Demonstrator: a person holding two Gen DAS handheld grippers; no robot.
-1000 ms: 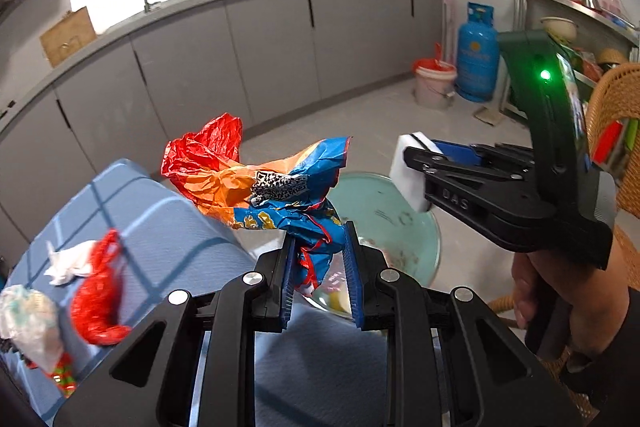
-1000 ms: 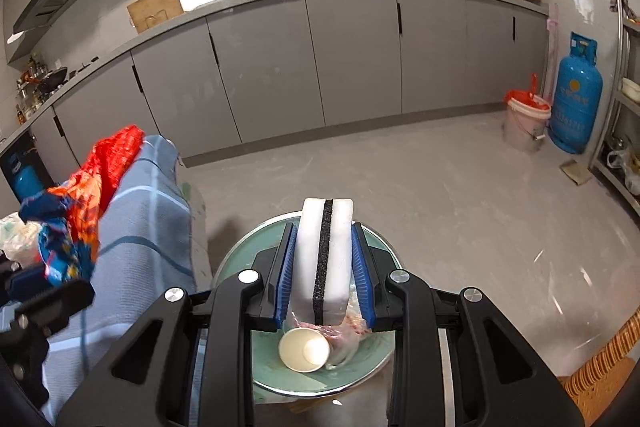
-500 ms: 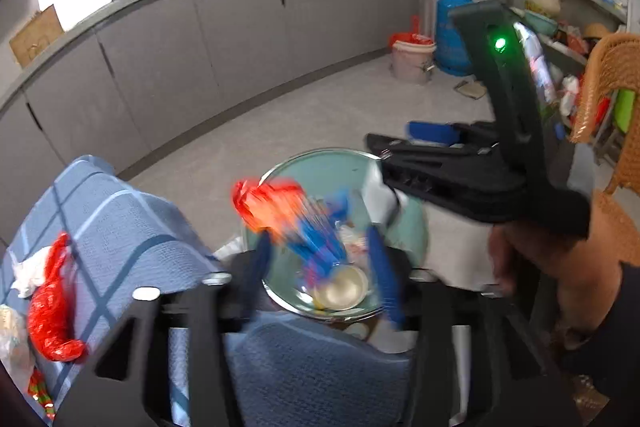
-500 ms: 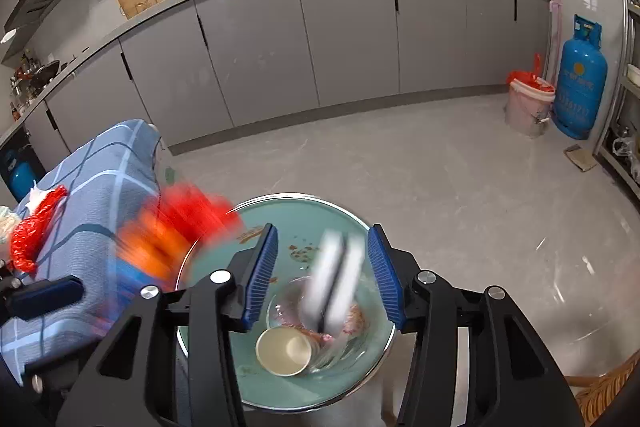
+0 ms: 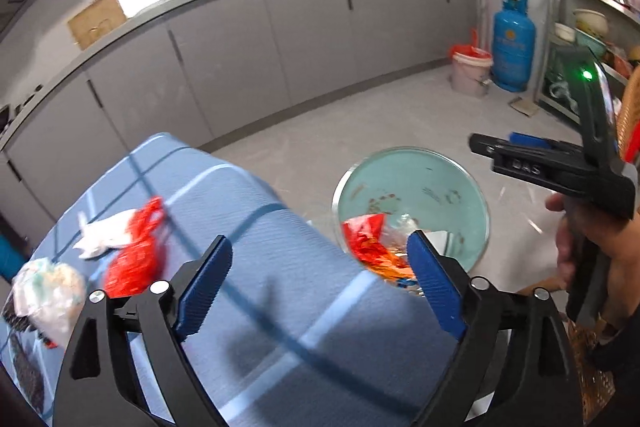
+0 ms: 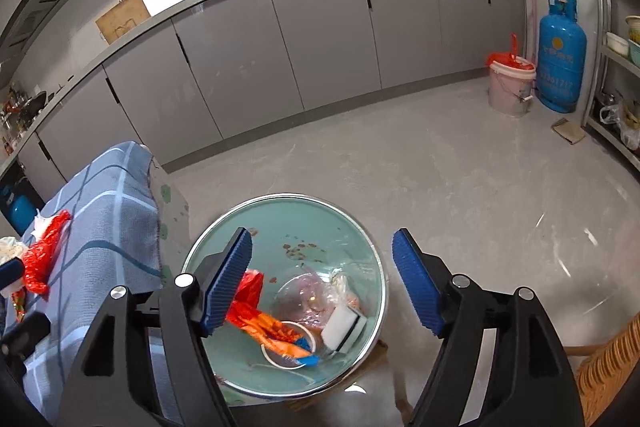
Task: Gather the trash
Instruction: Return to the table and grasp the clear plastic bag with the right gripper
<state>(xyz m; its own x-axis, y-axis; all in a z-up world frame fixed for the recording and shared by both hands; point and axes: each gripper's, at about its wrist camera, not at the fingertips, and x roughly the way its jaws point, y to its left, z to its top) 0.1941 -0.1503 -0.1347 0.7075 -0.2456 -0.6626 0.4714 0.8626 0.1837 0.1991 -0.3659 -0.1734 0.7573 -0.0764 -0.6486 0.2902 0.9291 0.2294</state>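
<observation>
Both the left gripper (image 5: 320, 267) and right gripper (image 6: 322, 279) have just been opening; nothing sits between their jaws. The snack wrapper (image 6: 268, 327) and sponge (image 6: 344, 327) lie inside the green basin (image 6: 320, 215).

We see a pale green bin (image 6: 340, 223) speckled with brown spots; inside it lie a red, orange and blue wrapper (image 6: 272, 327) and a white sponge (image 6: 342, 327) with a black stripe. Beside the bin, the counter (image 5: 300, 287) wears a blue cloth checked in lighter and darker blue lines, carrying a red bag (image 5: 136, 259).
</observation>
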